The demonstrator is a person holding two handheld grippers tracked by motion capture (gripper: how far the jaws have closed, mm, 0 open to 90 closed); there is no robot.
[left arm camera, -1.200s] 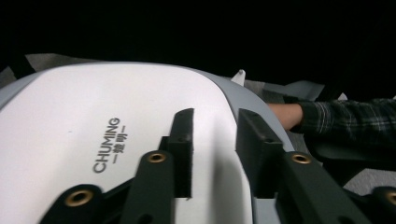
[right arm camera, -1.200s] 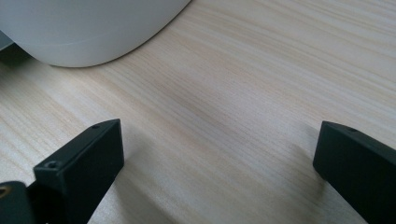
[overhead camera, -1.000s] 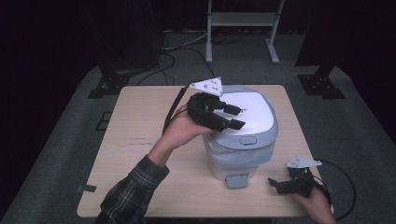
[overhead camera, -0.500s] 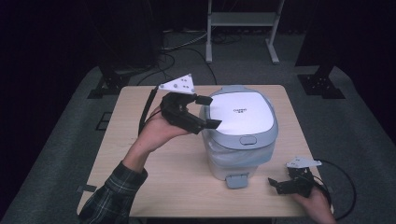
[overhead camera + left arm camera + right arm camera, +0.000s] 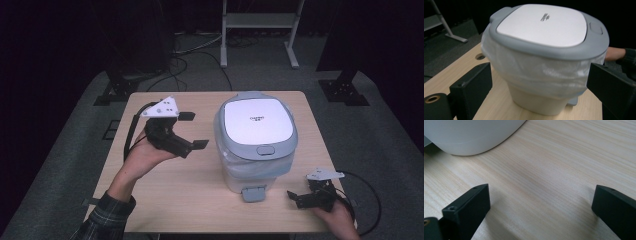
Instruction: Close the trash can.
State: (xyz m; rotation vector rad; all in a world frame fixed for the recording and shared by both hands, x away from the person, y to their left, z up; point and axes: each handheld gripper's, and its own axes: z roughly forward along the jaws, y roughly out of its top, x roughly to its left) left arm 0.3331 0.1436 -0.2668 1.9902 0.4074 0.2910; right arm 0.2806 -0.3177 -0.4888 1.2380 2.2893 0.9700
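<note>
My left claw (image 5: 192, 130) has just been spreading, nothing between its jaws, beside the white lidded bin with grey rim and plastic liner (image 5: 256, 140) mid-bench (image 5: 165, 200). Right claw (image 5: 300, 199) spread too. Bin looks light, smooth, bulky; I'd grip under the rim.

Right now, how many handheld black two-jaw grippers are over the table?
2. The left black two-jaw gripper is held open left of the lidded white-and-grey bin; the right black two-jaw gripper sits low at the light wooden table's near right corner, also open.
</note>
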